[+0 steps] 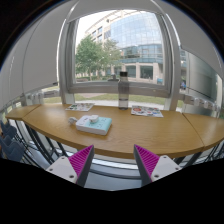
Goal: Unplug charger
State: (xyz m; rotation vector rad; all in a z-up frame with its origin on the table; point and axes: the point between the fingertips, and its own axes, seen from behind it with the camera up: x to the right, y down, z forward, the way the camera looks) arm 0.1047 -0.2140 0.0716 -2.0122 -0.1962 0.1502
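My gripper (113, 162) is open, its two magenta-padded fingers (82, 160) spread wide with nothing between them. It is held in front of the near edge of a long wooden table (150, 132). No charger, plug or cable can be made out in this view. On the table beyond the fingers lie a light box or stack of papers (94, 124), a tall pale bottle-like object (124, 92) at the far edge, and flat printed items (146, 111).
Large windows behind the table look out on trees and a glass building (135, 45). Another flat item (84, 106) lies at the far left of the table. Dark chair shapes (18, 140) stand left of the table's near edge.
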